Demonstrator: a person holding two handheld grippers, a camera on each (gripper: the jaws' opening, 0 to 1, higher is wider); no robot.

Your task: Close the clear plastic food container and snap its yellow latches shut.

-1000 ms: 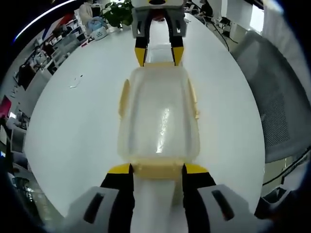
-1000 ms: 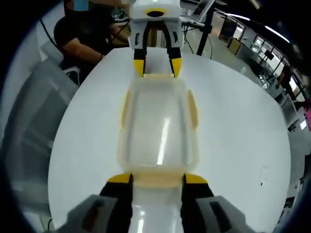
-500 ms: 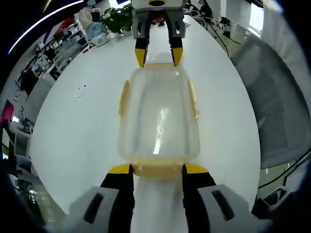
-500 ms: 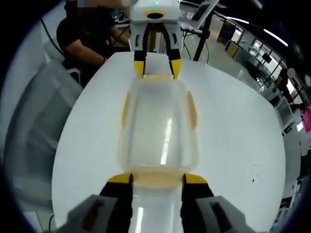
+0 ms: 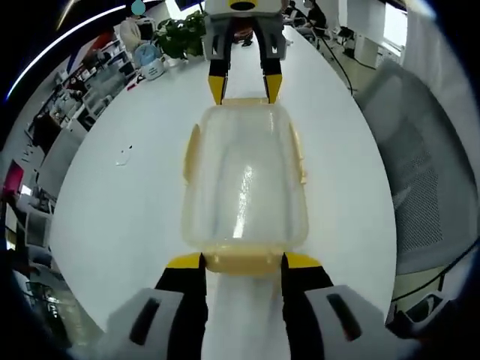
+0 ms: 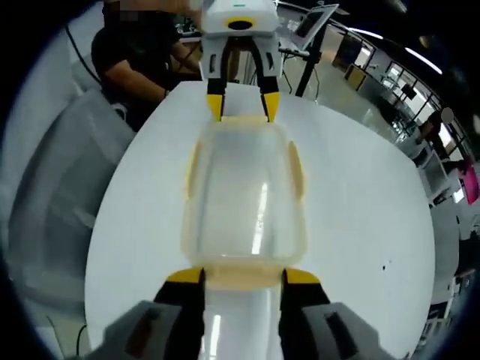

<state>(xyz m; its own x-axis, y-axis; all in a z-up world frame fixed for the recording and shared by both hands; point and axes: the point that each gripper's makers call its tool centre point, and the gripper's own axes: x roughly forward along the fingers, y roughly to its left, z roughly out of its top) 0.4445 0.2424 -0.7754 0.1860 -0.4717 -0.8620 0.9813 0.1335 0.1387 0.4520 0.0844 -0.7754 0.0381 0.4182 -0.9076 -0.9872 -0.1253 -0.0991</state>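
A round white table [image 5: 112, 225] spans both views, with a clear rectangular plastic food container [image 5: 244, 180] with yellow latches at centre frame. The left gripper [image 5: 241, 261] at the bottom of the left gripper view and the right gripper [image 6: 241, 270] at the bottom of the right gripper view each have jaws apart, flanking a yellow end latch [image 5: 241, 262] at opposite ends. I cannot tell whether the jaws press the latch.

- The food container [image 5: 244, 180] is clear plastic with pale yellow latches [image 5: 241, 262].
- The left gripper [image 5: 241, 264] has black jaws with yellow tips and grey housing.
- The right gripper [image 6: 240, 279] shows the same black, yellow and grey.
- The table [image 5: 127, 202] is plain white.
- The chair [image 5: 427, 180] at the frame's right is grey mesh.
- A plant [image 5: 180, 34] at the upper left is green.
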